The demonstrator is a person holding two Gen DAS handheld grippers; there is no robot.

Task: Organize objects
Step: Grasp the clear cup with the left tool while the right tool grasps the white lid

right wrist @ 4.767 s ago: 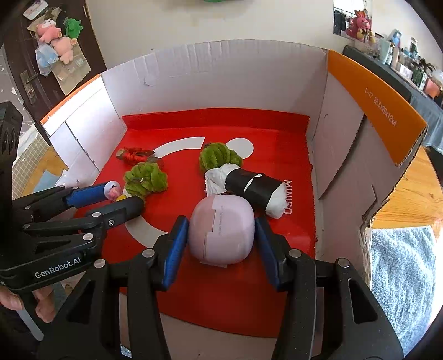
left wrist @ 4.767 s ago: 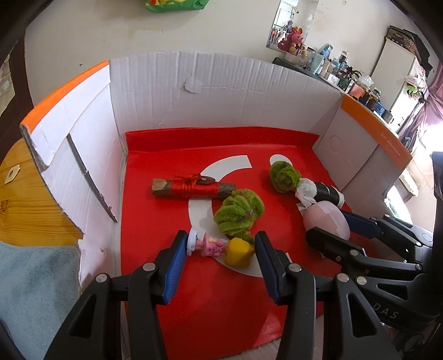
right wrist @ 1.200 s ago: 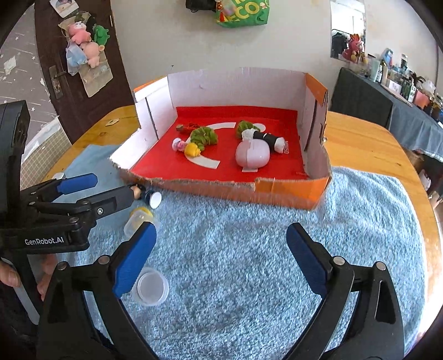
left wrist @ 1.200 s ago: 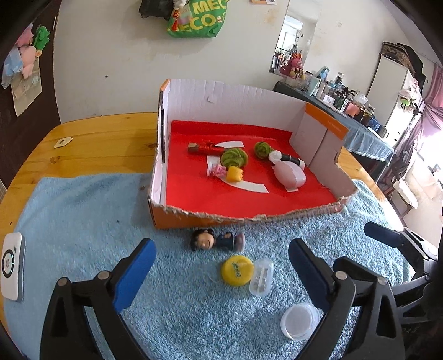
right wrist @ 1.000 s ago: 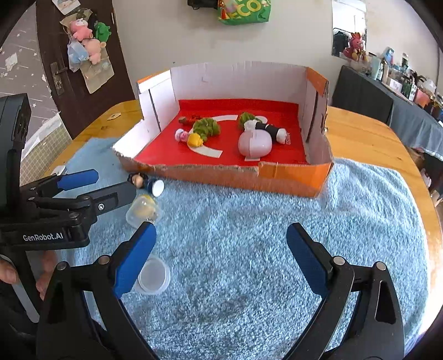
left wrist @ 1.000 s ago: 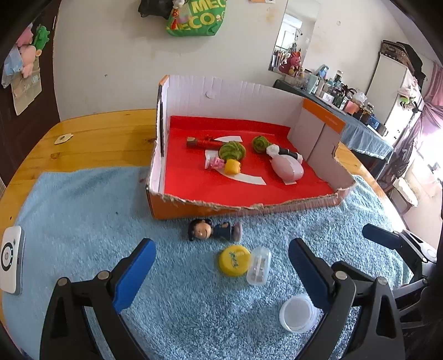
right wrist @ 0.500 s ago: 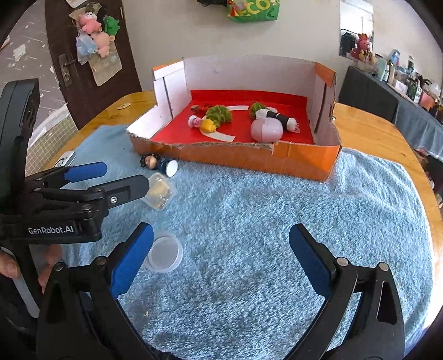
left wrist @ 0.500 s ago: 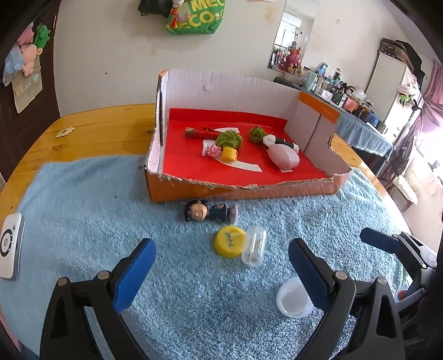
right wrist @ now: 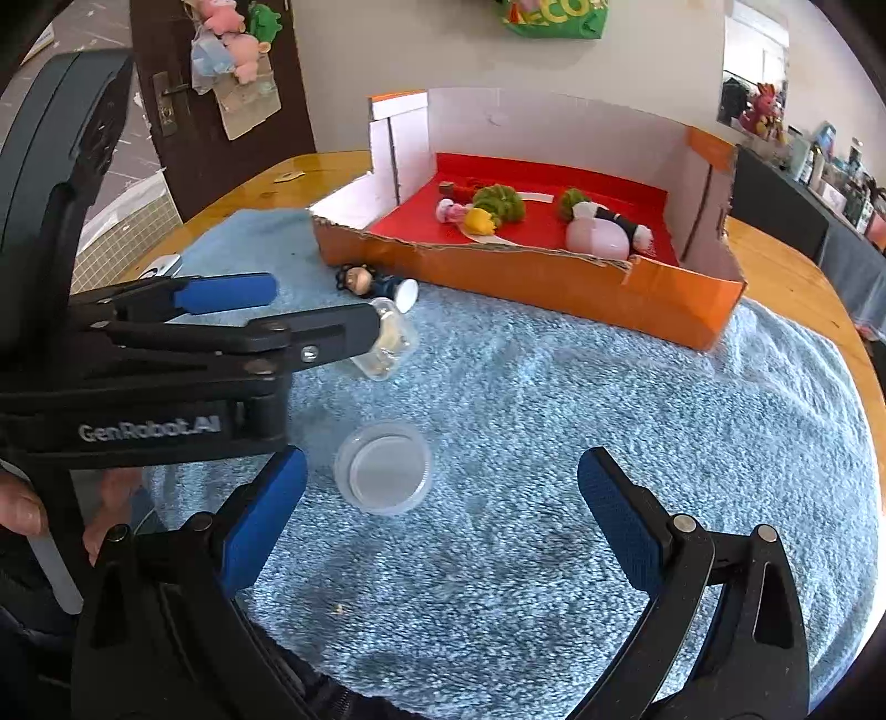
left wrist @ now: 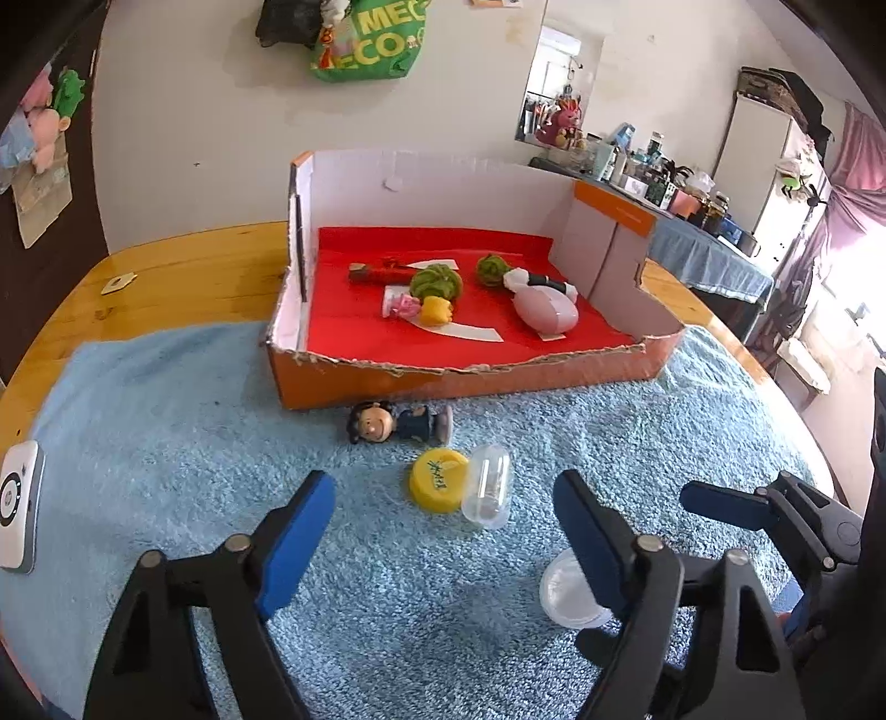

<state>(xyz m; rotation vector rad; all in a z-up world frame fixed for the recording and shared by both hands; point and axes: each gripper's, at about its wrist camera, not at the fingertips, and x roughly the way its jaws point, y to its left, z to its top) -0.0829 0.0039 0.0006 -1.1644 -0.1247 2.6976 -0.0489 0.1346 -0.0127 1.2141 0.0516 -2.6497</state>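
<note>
Both grippers pulled back from box [left wrist: 465,382] — figurine [left wrist: 398,423], jar [left wrist: 462,487] outside

Green bag [left wrist: 368,47] hangs on wall; plush toys [right wrist: 232,39] on door; white device [left wrist: 16,507] at towel edge.

Orange box [left wrist: 554,382] with red floor, light-blue towel [left wrist: 166,443], yellow lid [left wrist: 437,479], honey-brown table [left wrist: 183,271].

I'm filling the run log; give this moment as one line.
left gripper: closing, nothing between | right gripper: open, empty | small bottle, figurine, clear lid: on towel
</note>
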